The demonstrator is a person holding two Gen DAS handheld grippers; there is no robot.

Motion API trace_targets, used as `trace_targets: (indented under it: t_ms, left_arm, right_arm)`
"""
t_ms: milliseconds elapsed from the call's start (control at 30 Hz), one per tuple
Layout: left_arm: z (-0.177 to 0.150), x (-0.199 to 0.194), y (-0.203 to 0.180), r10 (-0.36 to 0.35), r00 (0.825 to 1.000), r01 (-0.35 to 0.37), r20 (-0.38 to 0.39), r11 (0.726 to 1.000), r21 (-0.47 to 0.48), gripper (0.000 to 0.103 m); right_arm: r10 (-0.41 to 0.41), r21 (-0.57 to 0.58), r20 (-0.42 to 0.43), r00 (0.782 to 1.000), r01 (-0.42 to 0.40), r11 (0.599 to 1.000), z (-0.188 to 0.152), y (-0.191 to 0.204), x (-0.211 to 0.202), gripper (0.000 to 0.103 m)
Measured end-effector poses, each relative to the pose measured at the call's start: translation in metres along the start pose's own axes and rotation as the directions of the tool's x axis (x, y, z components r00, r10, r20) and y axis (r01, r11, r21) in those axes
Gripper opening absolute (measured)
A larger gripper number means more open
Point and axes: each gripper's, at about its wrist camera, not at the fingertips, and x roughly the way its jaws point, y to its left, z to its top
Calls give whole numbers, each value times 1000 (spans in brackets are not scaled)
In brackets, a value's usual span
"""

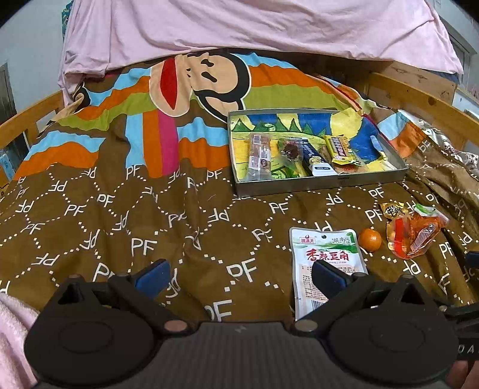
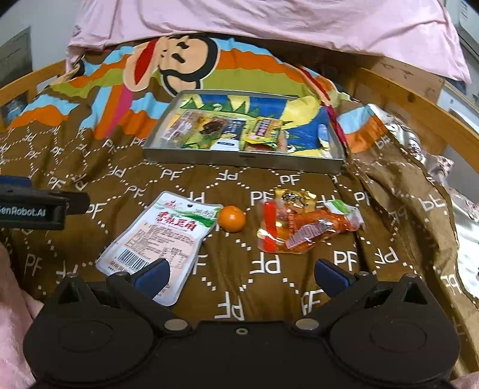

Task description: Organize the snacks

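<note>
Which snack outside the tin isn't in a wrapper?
The small orange fruit, bare and round, between the white-green packet and the orange wrapped snacks.

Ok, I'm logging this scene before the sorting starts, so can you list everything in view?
Metal tray: one, grey, far side of the quilt, holding several wrapped snacks.
White pouch: one, white and green, on the quilt nearer than the tray.
Small orange: one, orange, just right of the pouch.
Orange packets: a small pile, orange and yellow, right of the fruit.
Quilt: one, brown with PF print, covering the bed.
Pink blanket: one, at the far end.
Bed rail: wooden, along the sides.
Left gripper: open, empty.
Right gripper: open, empty.
</note>
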Motion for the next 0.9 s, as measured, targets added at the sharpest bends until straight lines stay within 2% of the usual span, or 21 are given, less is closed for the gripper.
trace_targets:
  t_ms: [100, 233, 567, 767, 833, 900]
  left_arm:
    - [0, 1, 2, 23, 1000, -23, -13, 1000, -17, 103]
    - [1, 4, 3, 11, 999, -12, -42, 1000, -21, 103]
    - [4, 19, -3, -33, 993, 34, -111, 999, 4, 103]
    - [8, 32, -13, -84, 984, 94, -158, 994, 57, 103]
    - [10, 38, -16, -130, 973, 146, -192, 987, 70, 103]
    - [11, 43, -21, -173, 960, 195, -222, 977, 83, 103]
  right_arm:
    - [6, -34, -13, 1000, -6, 999, 0, 6, 2, 102]
    - [25, -64, -15, 1000, -26, 998, 0, 11, 2, 102]
    - [86, -30, -54, 995, -88, 996, 6, 7, 8, 102]
    - [78, 22, -61, 995, -77, 997, 14, -8, 13, 102]
    - [52, 28, -60, 997, -50, 998, 16, -13, 16, 102]
    - [61, 48, -62, 996, -58, 997, 20, -21, 19, 102]
